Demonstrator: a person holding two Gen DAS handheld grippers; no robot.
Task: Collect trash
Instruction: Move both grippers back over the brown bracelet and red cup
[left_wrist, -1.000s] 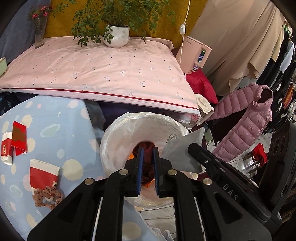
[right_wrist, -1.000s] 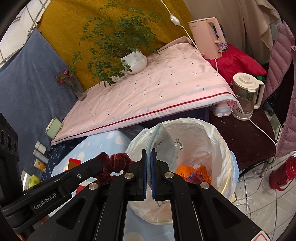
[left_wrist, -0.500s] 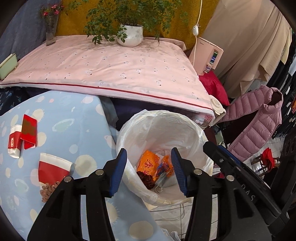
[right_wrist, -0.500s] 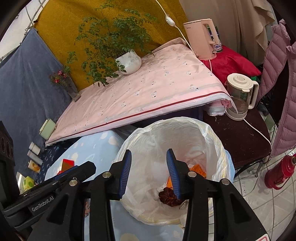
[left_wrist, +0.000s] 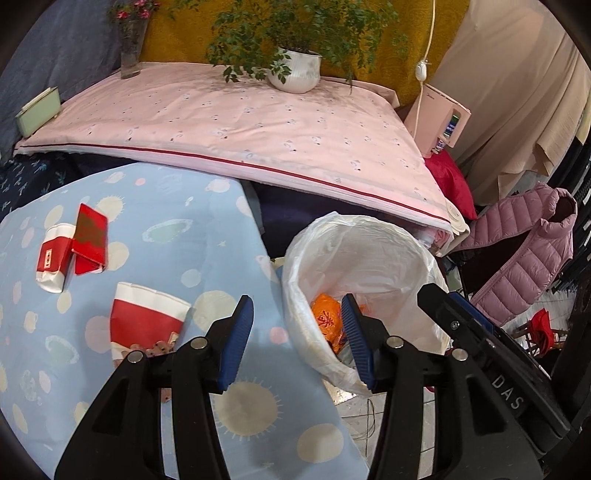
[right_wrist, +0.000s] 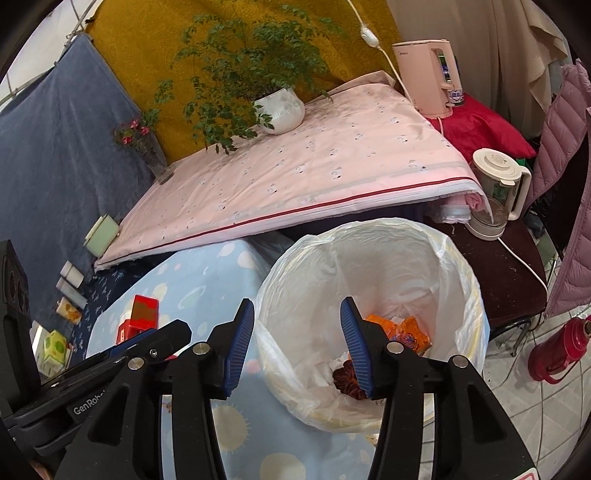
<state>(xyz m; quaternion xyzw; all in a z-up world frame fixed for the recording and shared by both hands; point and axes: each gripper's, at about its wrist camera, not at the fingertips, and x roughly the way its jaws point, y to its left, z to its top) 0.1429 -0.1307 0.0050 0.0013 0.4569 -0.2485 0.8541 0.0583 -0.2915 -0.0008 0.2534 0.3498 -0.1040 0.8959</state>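
A bin lined with a white bag (left_wrist: 369, 236) (right_wrist: 373, 236) stands beside the blue spotted table (left_wrist: 177, 206). Inside lie orange wrappers (left_wrist: 325, 317) (right_wrist: 406, 328) and a dark red scrunchie (right_wrist: 345, 374). My left gripper (left_wrist: 297, 339) is open and empty over the table's edge and the bin's rim. My right gripper (right_wrist: 297, 343) is open and empty above the bin's near rim. On the table lie a flattened red-and-white paper cup (left_wrist: 146, 319), a brown spotted scrunchie (left_wrist: 157, 347) partly hidden by my left finger, and a red-and-white box (left_wrist: 72, 247).
A pink-covered table (left_wrist: 236, 122) with a potted plant (left_wrist: 295, 70) and a flower vase (left_wrist: 129, 51) stands behind. A pink kettle (right_wrist: 428, 77), a white jug (right_wrist: 495, 192), a pink jacket (left_wrist: 524, 251) and a red flask (right_wrist: 557, 347) are on the right.
Both grippers opened and dropped their loads, the dark red scrunchie and a grey-white mask, into the bin. The left gripper has since swung left toward the table.
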